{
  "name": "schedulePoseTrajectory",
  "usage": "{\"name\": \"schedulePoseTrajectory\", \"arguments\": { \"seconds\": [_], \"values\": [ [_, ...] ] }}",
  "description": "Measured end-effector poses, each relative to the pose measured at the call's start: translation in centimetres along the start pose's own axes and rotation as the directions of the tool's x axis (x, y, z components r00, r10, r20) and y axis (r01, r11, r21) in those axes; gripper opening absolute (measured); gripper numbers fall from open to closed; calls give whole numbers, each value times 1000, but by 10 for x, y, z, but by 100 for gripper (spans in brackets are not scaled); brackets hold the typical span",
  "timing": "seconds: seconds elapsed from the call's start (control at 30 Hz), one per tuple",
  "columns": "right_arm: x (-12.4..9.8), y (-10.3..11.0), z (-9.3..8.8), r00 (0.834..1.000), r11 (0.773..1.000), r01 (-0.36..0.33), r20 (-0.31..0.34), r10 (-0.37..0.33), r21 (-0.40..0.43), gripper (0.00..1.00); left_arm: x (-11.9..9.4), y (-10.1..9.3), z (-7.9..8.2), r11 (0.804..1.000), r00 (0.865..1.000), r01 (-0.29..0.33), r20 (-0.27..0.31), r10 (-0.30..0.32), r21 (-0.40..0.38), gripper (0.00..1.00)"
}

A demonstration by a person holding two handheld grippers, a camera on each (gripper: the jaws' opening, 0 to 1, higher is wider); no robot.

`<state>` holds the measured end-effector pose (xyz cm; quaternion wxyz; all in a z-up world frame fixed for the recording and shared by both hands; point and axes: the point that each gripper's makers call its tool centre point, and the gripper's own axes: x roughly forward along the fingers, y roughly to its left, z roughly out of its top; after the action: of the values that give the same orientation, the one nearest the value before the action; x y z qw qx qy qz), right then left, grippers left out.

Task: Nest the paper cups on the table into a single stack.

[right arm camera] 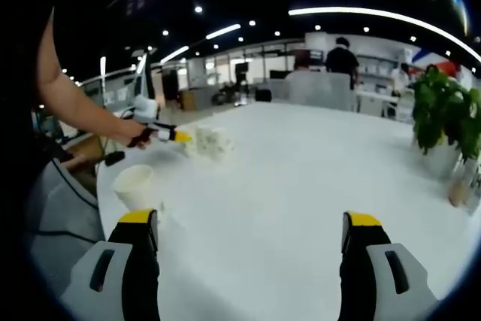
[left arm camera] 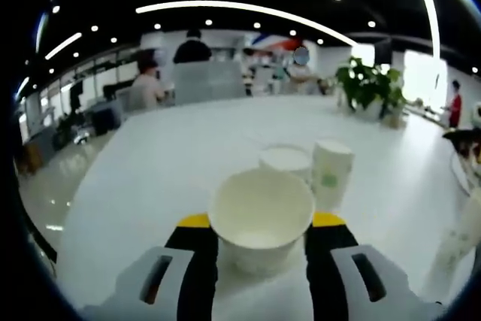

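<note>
1. Left gripper view: closest in, the left gripper (left arm camera: 261, 240) has its jaws closed against the sides of an upright cup (left arm camera: 261, 217), which looks empty.
2. Just beyond, a second cup (left arm camera: 285, 160) and a tall cup stack (left arm camera: 331, 173) stand together on the white table (left arm camera: 173, 155).
3. Right gripper view: the right gripper (right arm camera: 250, 249) is spread wide, holding nothing, above the table; a lone cup (right arm camera: 134, 186) stands near its left jaw.

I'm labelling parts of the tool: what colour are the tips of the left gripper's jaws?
Yellow, on black jaws either side of the paper cup; the left gripper shows best in the left gripper view.

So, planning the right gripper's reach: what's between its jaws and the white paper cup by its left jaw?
Only bare white table lies before the open right gripper; the paper cup stands apart, in the right gripper view.
</note>
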<state>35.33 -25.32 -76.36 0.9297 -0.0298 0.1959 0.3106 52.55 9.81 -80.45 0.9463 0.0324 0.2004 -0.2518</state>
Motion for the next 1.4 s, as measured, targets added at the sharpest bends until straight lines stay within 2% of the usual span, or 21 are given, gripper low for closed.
{"name": "schedulePoseTrajectory", "arguments": {
  "seconds": [0.97,1.2,1.27,1.4],
  "values": [
    [3,5,-1,1000,1000,-11,-2,11,-3,100,-8,-1,7,1000,1000,13,20,-13,-1,43],
    [2,5,-1,1000,1000,-10,-2,10,-3,100,-15,1,19,1000,999,27,32,-27,7,43],
    [2,5,-1,1000,1000,-8,-1,8,1,100,-16,7,23,1000,1000,7,27,-7,16,43],
    [1,6,-2,1000,1000,-10,0,10,3,100,-17,13,33,1000,1000,8,29,-8,3,43]
  ]
}}
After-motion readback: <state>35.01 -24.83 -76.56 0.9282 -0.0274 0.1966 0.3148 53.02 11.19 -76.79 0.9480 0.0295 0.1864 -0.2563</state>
